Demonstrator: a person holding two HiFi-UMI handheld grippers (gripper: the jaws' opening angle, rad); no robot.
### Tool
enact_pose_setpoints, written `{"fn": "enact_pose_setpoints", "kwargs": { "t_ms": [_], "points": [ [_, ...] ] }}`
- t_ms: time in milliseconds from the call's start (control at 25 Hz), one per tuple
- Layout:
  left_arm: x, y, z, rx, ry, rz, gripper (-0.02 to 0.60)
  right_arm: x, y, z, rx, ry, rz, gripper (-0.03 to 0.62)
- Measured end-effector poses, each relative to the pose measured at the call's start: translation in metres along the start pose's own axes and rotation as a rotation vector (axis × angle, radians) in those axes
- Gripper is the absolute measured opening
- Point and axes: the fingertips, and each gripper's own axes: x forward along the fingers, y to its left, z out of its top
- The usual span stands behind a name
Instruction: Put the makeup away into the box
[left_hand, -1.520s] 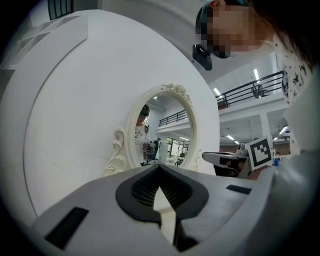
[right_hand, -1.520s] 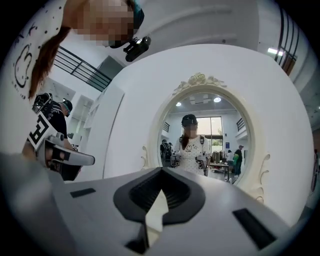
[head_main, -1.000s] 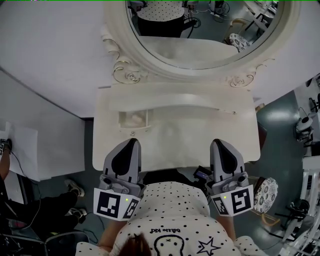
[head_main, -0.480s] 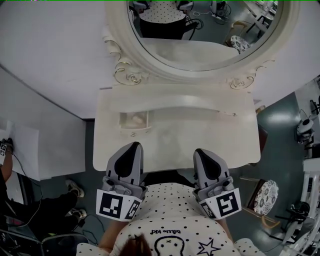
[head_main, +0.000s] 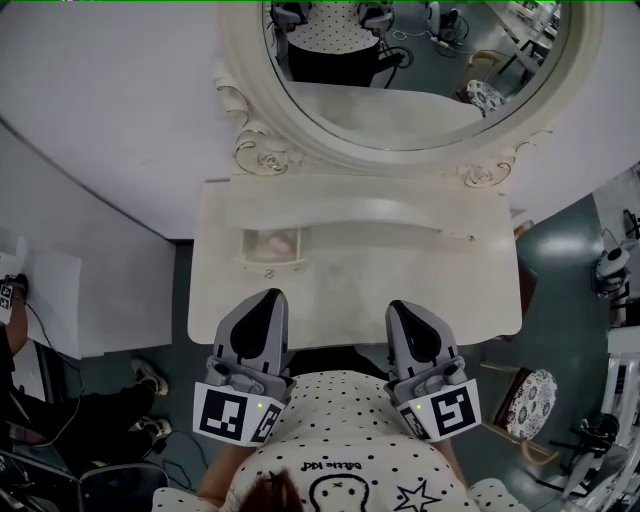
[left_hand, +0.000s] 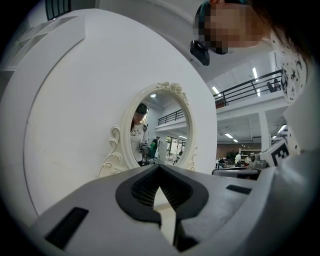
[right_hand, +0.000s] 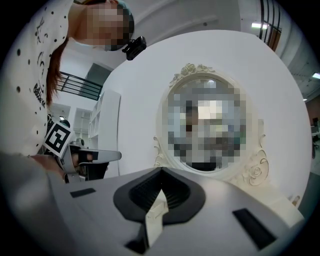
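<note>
White table (head_main: 400, 275) below an oval mirror (head_main: 400, 90) fills the frame's middle. The box (head_main: 272, 246) sits open at the table's centre left, its contents unclear. At the lower edge, the left gripper (head_main: 265, 296) and right gripper (head_main: 405, 306) hover with jaws pressed together, pinching nothing.

The head view looks steeply down on the worktop (head_main: 400, 285). Both gripper views face the mirror (head_main: 400, 100), level.

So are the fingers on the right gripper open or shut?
Shut. In the right gripper view, the right gripper has its fingers meeting at the tips, with nothing between them.
</note>
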Motion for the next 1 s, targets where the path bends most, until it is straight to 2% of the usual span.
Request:
{"fn": "enact_pose_setpoints", "kwargs": {
  "t_ms": [1000],
  "points": [
    [0.01,0.004,0.002,-0.002,0.004,0.008,0.005,0.01,-0.011,0.005,-0.009,-0.014,-0.004,0.006]
  ]
}}
